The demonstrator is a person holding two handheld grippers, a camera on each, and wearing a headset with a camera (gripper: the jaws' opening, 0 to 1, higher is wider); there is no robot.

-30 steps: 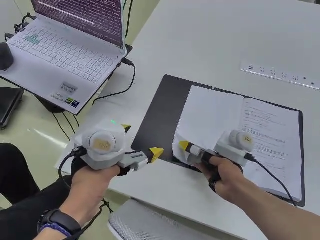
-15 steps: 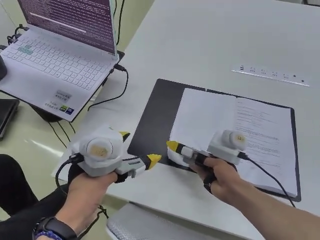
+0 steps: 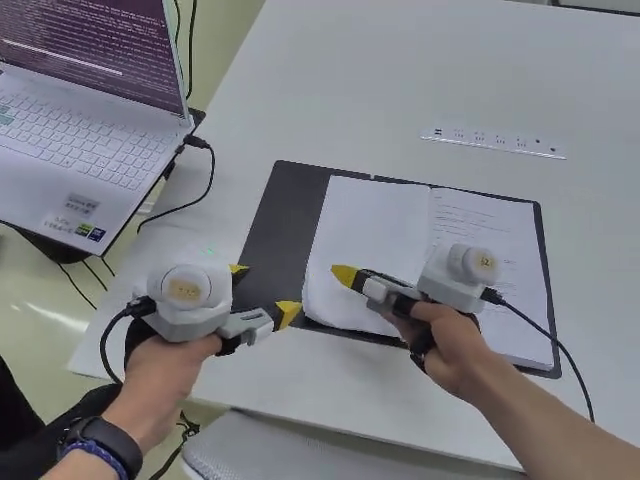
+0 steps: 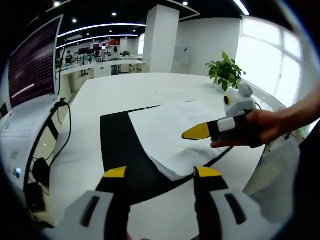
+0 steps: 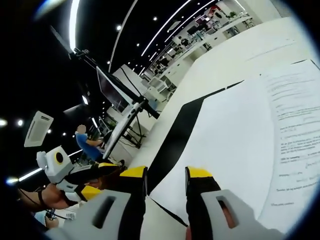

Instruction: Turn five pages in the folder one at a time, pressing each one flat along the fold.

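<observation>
- Looking down in the head view, the right gripper (image 3: 345,272) has slid from the turned page's (image 3: 370,235) lower corner onto the sheet. The sheet seems to lie flatter in the open folder (image 3: 290,225), so this is likely the pressing step. The left gripper (image 3: 263,291) still waits at the table's (image 3: 400,80) near edge.
- The left gripper view shows its own jaws spread wide and empty, and the page's near corner slightly raised.
- The right gripper view shows jaws a little apart, pinching nothing, and text on the printed page (image 5: 295,125).

White, yellow-tipped left hand-held gripper (image 3: 263,290)
</observation>
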